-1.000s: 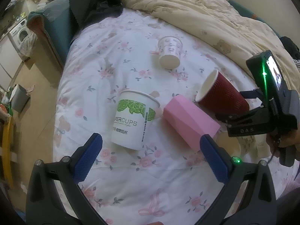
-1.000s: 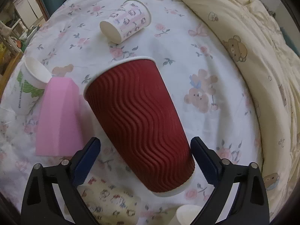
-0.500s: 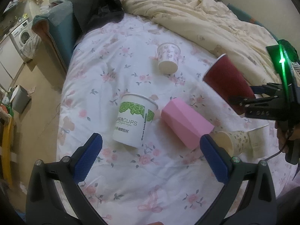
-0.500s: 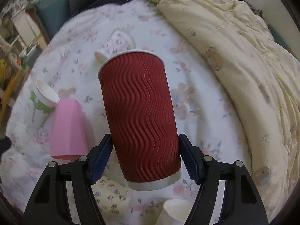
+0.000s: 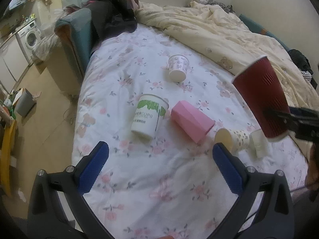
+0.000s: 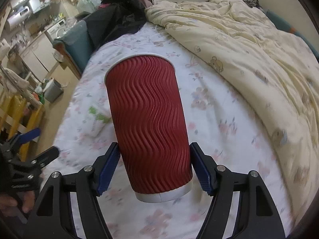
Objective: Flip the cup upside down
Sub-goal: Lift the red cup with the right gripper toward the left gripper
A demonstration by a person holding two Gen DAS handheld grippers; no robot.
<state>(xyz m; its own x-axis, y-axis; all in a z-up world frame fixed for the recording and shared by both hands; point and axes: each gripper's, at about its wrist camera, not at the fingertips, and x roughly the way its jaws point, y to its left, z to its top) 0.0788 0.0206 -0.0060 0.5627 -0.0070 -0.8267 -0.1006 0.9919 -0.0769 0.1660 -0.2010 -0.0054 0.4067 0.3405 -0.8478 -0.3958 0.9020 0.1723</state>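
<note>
My right gripper (image 6: 154, 169) is shut on the red ripple cup (image 6: 148, 119), gripping it near its base. The cup is lifted clear of the bed, mouth up and away from me, leaning slightly. In the left wrist view the red cup (image 5: 261, 97) hangs at the right, held by the right gripper (image 5: 287, 119). My left gripper (image 5: 159, 165) is open and empty, low over the floral sheet in front of the other cups.
On the floral sheet (image 5: 139, 179) lie a white-and-green cup (image 5: 148, 117), a pink cup (image 5: 191, 121), a small patterned cup (image 5: 177, 67), and two small cups (image 5: 233, 139) at the right. A cream duvet (image 5: 219, 25) covers the far side. The bed edge and floor (image 5: 45, 109) are left.
My right gripper closed on the red cup, lifted it off the bed and tilted it toward upright. The left gripper pulled back and up, staying open.
</note>
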